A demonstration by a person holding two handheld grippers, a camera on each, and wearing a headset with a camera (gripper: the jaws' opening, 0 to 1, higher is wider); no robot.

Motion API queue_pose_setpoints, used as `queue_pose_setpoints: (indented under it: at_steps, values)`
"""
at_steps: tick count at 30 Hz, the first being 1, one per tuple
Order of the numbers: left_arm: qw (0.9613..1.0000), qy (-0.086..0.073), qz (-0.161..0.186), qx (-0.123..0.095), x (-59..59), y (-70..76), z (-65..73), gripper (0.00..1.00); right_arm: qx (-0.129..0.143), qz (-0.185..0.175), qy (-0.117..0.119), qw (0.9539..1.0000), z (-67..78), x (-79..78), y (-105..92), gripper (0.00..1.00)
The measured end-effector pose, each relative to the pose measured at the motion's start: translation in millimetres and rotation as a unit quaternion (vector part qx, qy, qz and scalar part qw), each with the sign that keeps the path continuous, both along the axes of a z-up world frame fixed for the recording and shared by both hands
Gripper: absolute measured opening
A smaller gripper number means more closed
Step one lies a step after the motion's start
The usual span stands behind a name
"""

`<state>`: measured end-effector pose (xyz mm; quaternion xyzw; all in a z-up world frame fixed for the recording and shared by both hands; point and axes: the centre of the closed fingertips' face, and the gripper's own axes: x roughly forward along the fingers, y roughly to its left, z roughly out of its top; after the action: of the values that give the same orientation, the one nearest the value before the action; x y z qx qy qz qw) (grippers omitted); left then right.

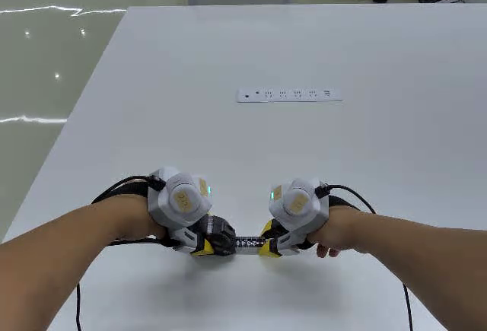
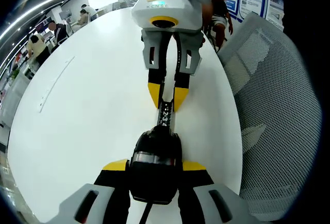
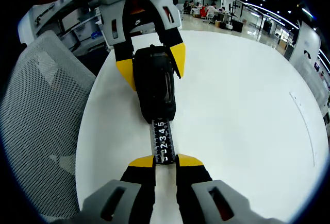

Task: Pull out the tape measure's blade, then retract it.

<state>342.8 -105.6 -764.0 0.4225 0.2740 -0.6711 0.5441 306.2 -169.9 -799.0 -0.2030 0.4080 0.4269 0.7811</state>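
With the left hand-held gripper [image 2: 154,166], squeezing the black tape measure [image 2: 156,157] from both sides, yellow tips pressing on its fat body. With the right hand-held gripper [image 3: 165,160], pinching the end of the blade [image 3: 161,137], jaws almost closed on the thin strip. Holding both close together, low over the near edge of the white surface [image 1: 304,49]; not possible to tell if touching it. Showing just a short bit of blade between the two, with numbers up to five.

Looking chunky and rounded, that body, maybe hard plastic. Probably feeling a bit heavy for its size, so best gripping round the middle, as now. Looking thin, flat and smooth, the blade, probably metal. Likely staying stiff while short, then going bendy and floppy when long. Probably tugging to spring back inside, so needing a firm pinch right at the tip. Maybe slipping out of a loose pinch, being so smooth. Pulling straight and not sideways, likely stopping any kinks. Letting it slide back slowly, likely stopping a hard snap.

Lying well apart, further up the smooth flat surface: a long white power strip [image 1: 289,95].
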Motion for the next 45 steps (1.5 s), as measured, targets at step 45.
queue_pose_setpoints:
  at_steps: [45]
  values:
    - [0.9999,0.005,0.013,-0.004,0.6,0.7,-0.9,0.33,-0.010,-0.016,0.004,0.9998,-0.3,-22.7,-48.7,0.12]
